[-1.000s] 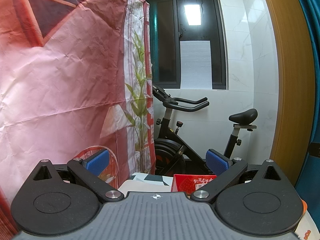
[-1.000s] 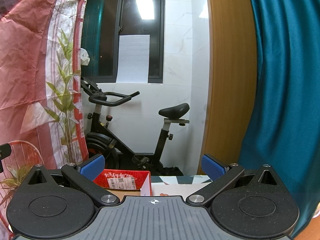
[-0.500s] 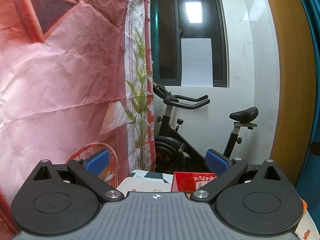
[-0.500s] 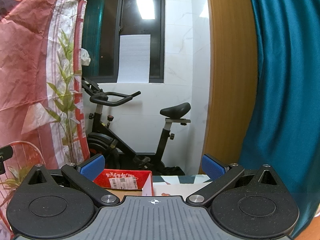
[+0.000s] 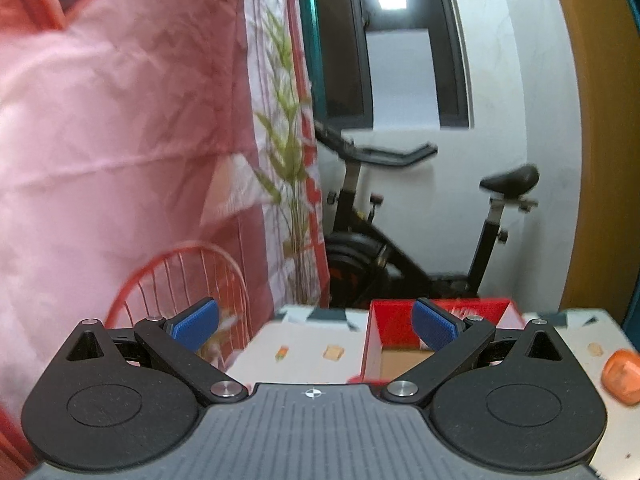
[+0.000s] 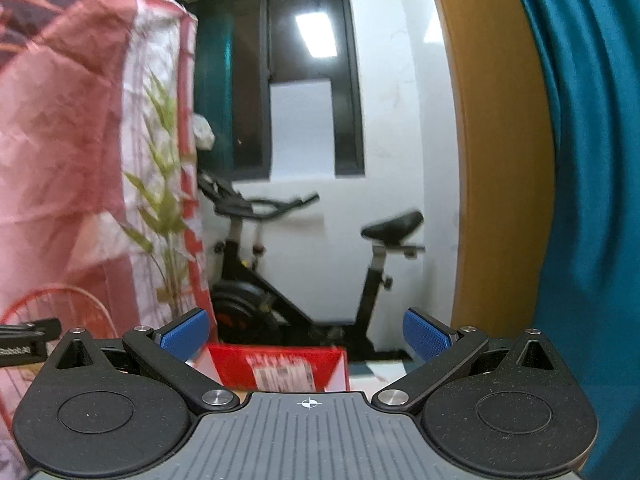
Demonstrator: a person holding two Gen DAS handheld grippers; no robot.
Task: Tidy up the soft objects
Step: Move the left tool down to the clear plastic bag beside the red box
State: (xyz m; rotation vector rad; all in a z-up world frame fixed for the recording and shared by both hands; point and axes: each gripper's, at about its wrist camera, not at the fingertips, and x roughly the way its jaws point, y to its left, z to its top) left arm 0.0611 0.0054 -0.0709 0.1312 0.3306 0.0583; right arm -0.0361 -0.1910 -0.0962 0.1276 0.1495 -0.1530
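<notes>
Left wrist view is being filled by the left gripper (image 5: 316,324), its blue pads (image 5: 196,322) spread wide and nothing being gripped, above a pale table (image 5: 304,364) where small tan soft pieces (image 5: 334,353) are lying left of an open red box (image 5: 400,320) and an orange soft object (image 5: 622,376) is lying at the near right edge. The right gripper (image 6: 308,338) is likewise being held spread and empty, with the red box just beyond it and an exercise bike (image 6: 304,280) far behind. The pieces are being judged light and squashy, best pinched gently across their middles; blur is preventing finer identification.

Home room, exercise bike (image 5: 404,236), teal curtain (image 6: 580,160), dark window (image 6: 308,92)
</notes>
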